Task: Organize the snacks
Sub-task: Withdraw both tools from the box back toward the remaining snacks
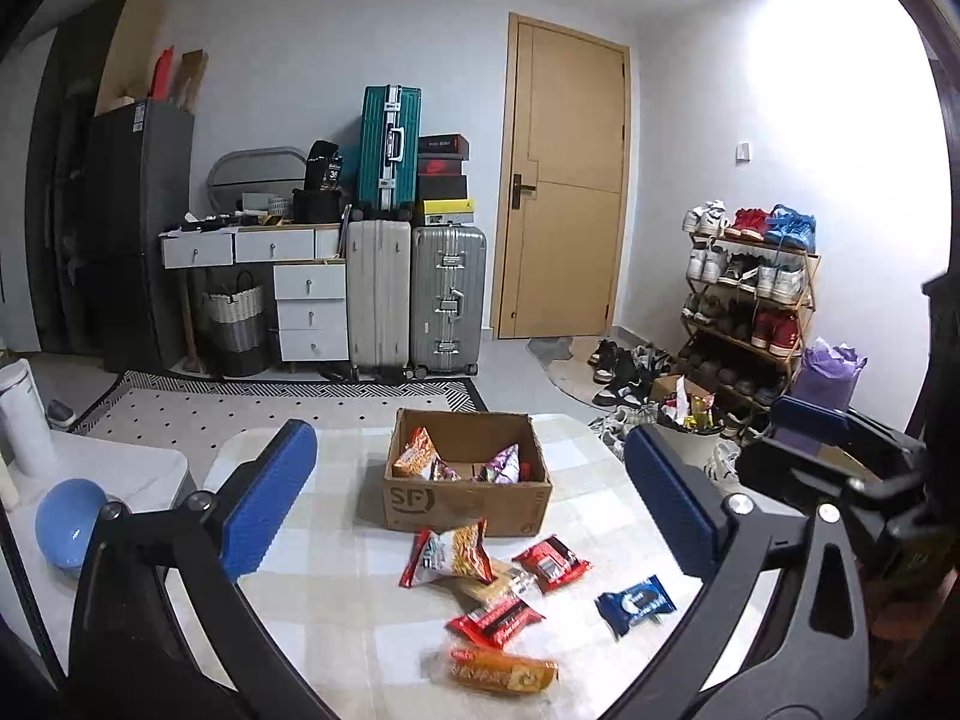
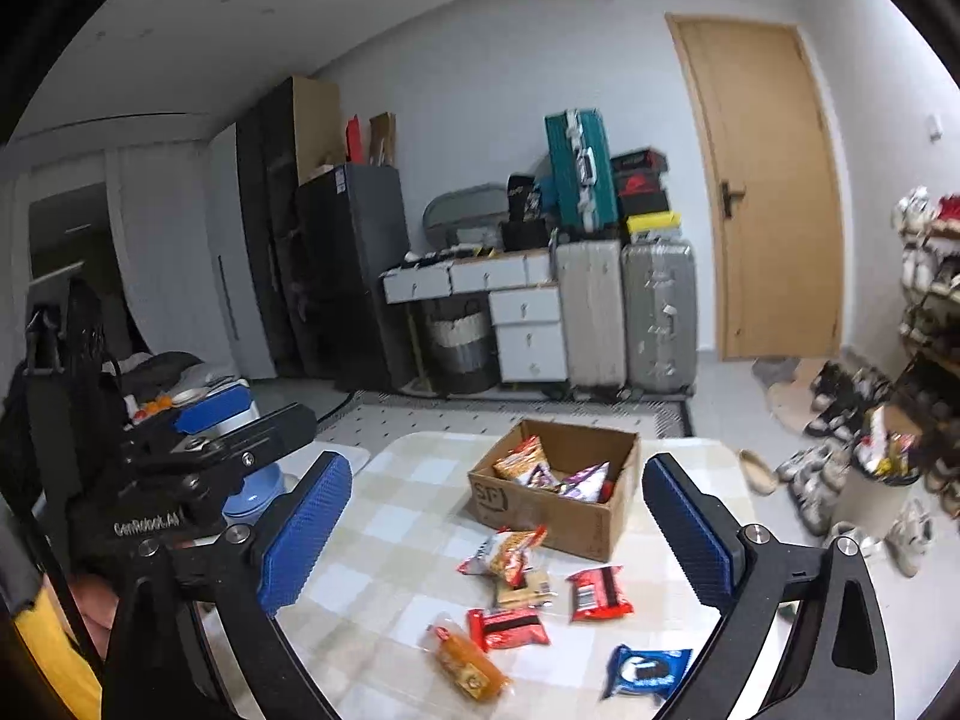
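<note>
Snack packets [image 1: 447, 552] near the cardboard box [image 1: 468, 501] look light, crinkly, crushable. Grip mid-body. Both grippers' jaws stand wide, empty.

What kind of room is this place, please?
Probably a lived-in home, near the entrance: a shoe rack beside the door, stacked suitcases, and a table holding snacks.

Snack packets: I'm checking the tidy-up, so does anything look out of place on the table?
Yes. Six snack packets lie loose and askew on the table in front of the cardboard box, including a blue cookie packet and an orange packet. A few packets are already inside. Nothing looks spilled or torn.
</note>
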{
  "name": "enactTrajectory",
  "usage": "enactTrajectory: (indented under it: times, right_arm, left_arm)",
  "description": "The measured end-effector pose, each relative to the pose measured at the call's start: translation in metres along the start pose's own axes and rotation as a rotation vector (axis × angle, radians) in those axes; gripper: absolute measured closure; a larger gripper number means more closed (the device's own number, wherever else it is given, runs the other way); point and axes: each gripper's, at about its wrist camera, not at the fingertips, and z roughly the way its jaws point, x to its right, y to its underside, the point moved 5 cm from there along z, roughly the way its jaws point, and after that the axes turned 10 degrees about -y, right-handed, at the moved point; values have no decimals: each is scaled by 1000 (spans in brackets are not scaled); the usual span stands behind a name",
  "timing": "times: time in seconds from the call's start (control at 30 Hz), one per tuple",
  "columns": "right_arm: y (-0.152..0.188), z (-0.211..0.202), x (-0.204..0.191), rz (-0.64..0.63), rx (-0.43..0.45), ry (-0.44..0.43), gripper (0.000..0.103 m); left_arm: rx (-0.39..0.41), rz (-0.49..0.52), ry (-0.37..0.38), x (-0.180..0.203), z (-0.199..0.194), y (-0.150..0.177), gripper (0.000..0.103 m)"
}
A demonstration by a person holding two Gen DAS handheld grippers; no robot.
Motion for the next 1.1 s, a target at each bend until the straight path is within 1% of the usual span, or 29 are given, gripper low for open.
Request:
enactTrajectory:
  times: [0.1,0.17,0.27,0.3,0.4,0.47,0.53,0.57,0.6,0.7,0.8,0.87,0.97,1.03,1.1]
  right_arm:
    - [15,-19,-13,-18,44,4,1]
    - [24,-26,-18,-36,66,11,1]
    - [42,-34,-26,-76,102,43,1]
    - [50,-37,-26,-73,109,50,1]
    - [73,-34,-24,-36,82,34,0]
    - [87,-31,-20,-13,61,40,0]
    - [101,-27,-13,14,43,46,0]
    - [107,-26,-11,28,34,42,1]
    - [115,-24,-8,44,26,34,1]
    - [130,-19,1,72,-2,55,1]
    - [136,-14,6,79,-19,59,1]
    - [138,-12,7,103,-21,39,1]
    - [141,-11,9,142,-17,10,1]
    - [144,-11,11,141,-16,19,1]
    - [147,-11,10,135,-19,25,1]
  left_arm:
    - [-5,-17,-11,-8,-27,21,0]
    - [-24,-18,-17,-13,-41,38,0]
    - [-55,-44,-30,-24,-53,74,0]
    - [-66,-54,-37,-26,-50,85,0]
    - [-96,-93,-57,-36,-48,118,0]
    - [-107,-102,-77,-41,-50,139,0]
    - [-115,-94,-84,-43,-37,152,0]
    - [-119,-79,-83,-41,-39,160,0]
    - [-129,-67,-85,-42,-25,162,0]
    - [-158,-42,-79,-34,-12,181,0]
    - [-204,-46,-74,-29,5,196,0]
    - [-227,-51,-65,-27,14,202,0]
    - [-245,-46,-64,-24,39,199,0]
    - [-258,-43,-60,-21,53,193,0]
    - [-270,-36,-61,-18,59,197,0]
